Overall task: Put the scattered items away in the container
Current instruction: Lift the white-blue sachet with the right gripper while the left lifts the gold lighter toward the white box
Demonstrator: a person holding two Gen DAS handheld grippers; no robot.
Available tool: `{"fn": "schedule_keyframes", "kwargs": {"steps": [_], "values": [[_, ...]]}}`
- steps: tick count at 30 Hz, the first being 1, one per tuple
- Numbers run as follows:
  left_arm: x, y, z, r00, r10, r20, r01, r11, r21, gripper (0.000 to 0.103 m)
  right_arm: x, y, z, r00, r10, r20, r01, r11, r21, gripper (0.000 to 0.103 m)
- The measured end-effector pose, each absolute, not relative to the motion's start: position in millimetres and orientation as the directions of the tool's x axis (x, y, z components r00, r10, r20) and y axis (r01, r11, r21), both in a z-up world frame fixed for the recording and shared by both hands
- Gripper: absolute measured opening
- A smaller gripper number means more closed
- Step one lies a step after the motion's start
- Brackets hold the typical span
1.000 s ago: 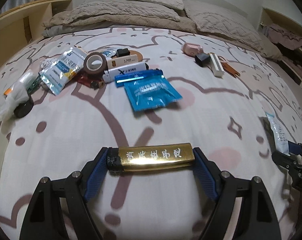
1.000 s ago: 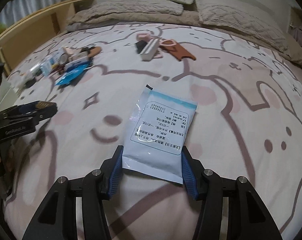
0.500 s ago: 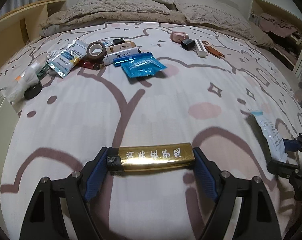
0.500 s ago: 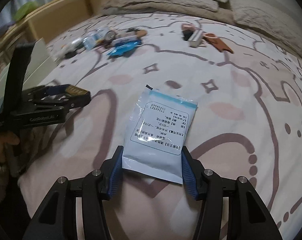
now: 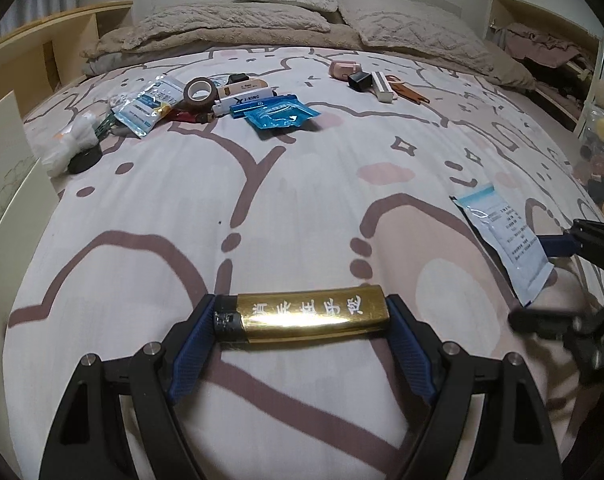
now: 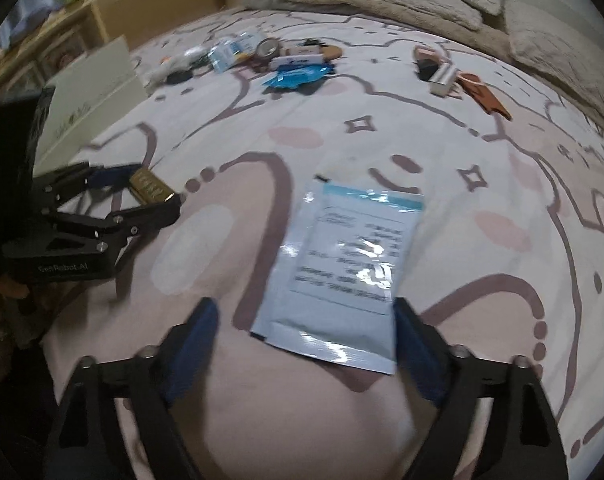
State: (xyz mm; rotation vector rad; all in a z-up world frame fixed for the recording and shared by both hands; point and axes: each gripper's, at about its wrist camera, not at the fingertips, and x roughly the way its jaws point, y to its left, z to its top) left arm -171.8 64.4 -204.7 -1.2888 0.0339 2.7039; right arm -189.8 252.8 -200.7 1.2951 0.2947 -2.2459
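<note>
Left wrist view, lower centre: left gripper [image 5: 302, 322] clamps gold lighter [image 5: 307, 314]. Right wrist view alone shows the right gripper [image 6: 305, 336] jaws opening, its left pad clear of the white sachet [image 6: 341, 264].

Bed [image 5: 302, 184]: lighter [image 5: 307, 314] crosswise between the left gripper [image 5: 302, 320] jaws, sachet [image 6: 341, 268] to its right. Behind, left: tape roll [image 5: 199, 94] and foil pouch [image 5: 282, 115] among clutter. Pillows [image 5: 238, 24] at the head.

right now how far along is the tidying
Nothing visibly sits in a container yet. The left hand-held gripper clamps the gold metal lighter. The right hand-held gripper is opening, the pale blue printed sachet loose between its jaws. The brown tape roll and blue foil pouch still lie on the bed.
</note>
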Motion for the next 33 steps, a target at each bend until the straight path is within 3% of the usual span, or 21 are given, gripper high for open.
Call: {"fn": "schedule_keyframes", "kwargs": {"steps": [5,15,19,20,24,33], "values": [[-163,63,-204,-0.638,0.111,-0.762,-0.114,-0.992,-0.048,0.083,-191,255,-199,-0.405,-0.331,-0.852,0.523,-0.849,0.081,0.092],[-162,61,-204,-0.649,0.115,-0.752,-0.085,-0.993,-0.079,0.084,-218,266,-196,-0.415,-0.318,-0.853,0.279,-0.936,0.213,0.091],[-162,63,-204,-0.639,0.110,-0.761,-0.067,-0.994,-0.087,0.093,-220,254,-199,-0.437,-0.256,-0.862,0.256,-0.954,0.154,0.091],[-162,64,-204,-0.637,0.102,-0.764,-0.061,-0.995,-0.082,0.096,-221,253,-199,-0.442,-0.248,-0.862,0.254,-0.956,0.145,0.090],[-162,68,-205,-0.631,0.070,-0.773,-0.039,-0.998,-0.059,0.099,-224,253,-198,-0.480,-0.200,-0.854,0.247,-0.965,0.087,0.067],[-168,65,-205,-0.607,0.064,-0.792,0.029,-0.994,-0.103,0.103,-215,254,-189,-0.517,-0.209,-0.830,0.271,-0.960,0.072,0.060]]}}
